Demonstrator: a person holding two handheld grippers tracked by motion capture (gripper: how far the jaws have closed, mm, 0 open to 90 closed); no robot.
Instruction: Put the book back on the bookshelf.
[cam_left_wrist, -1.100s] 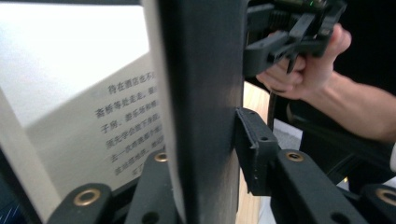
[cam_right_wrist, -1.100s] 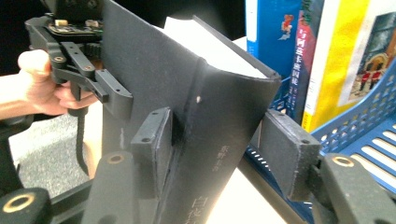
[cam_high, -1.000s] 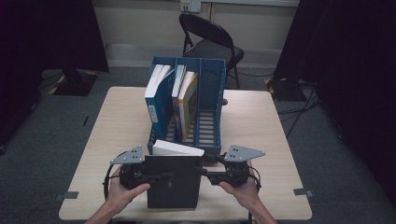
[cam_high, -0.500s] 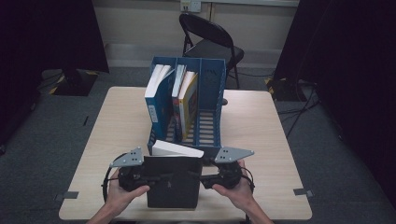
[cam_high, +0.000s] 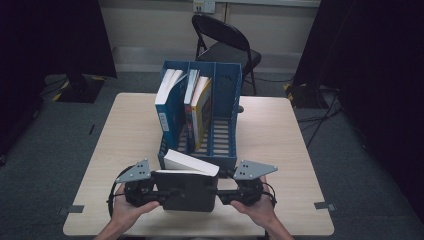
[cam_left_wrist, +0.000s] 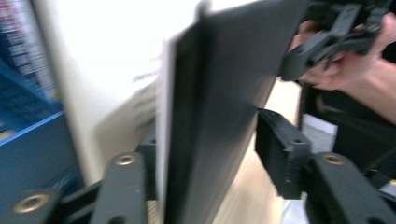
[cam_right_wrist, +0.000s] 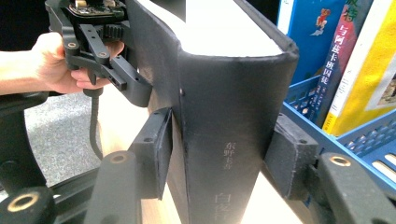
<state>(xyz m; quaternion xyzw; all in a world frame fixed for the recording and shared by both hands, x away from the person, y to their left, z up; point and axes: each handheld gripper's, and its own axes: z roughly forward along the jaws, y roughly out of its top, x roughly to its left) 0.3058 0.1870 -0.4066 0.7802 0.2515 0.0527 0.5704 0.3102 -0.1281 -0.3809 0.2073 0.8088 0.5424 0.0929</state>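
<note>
Where grey carpet surrounds it, the wooden table bears a blue rack.

Black book, blue file rack

On the spine of the black book, pale characters run downward: 东野圭吾, and below them larger ones starting with 白, the rest cut off at the bottom edge. At about two o'clock from it, a book with a pink spine in the blue rack carries 与阿波卡鹿徒, with a bigger character like 故 above. The print on the other books is too blurred to read.
</note>
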